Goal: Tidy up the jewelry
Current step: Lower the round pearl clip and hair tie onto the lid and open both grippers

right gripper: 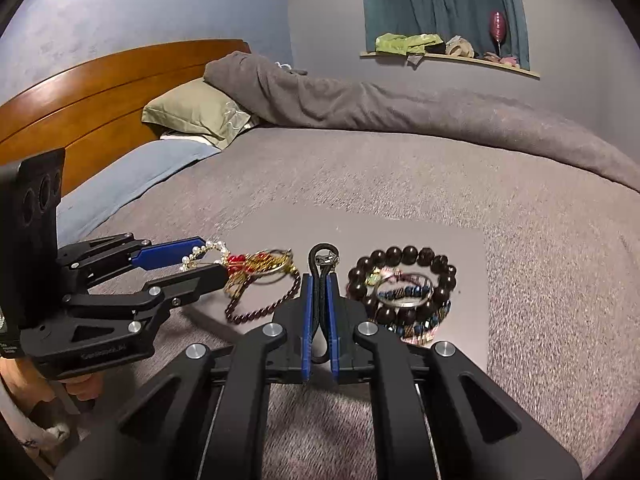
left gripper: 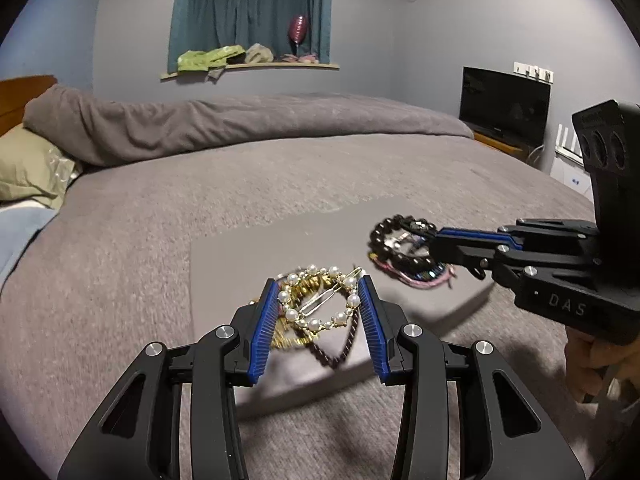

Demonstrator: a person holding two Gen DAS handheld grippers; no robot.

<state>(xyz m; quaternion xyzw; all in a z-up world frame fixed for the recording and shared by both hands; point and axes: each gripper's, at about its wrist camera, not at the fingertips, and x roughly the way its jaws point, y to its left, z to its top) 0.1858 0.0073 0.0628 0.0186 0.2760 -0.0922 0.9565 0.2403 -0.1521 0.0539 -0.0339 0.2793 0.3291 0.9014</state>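
Sorting under way on the grey mat (right gripper: pixel 400 232): left tongs (left gripper: pixel 318 290) spread around a pearl-studded gold hair clip (left gripper: pixel 320 300); right tongs (right gripper: pixel 320 280) pinch a black cord loop (right gripper: pixel 322 256), seemingly next to be set down.

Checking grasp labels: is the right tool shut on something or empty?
Shut on a black cord loop. The right tool has its blue pads pressed against the cord's two strands, with the loop end sticking out past the tips.

Gray bed (left gripper: pixel 280 184) with olive pillow (right gripper: pixel 192 110) far left by wooden headboard (right gripper: pixel 100 88); television (left gripper: pixel 504 104) far right.
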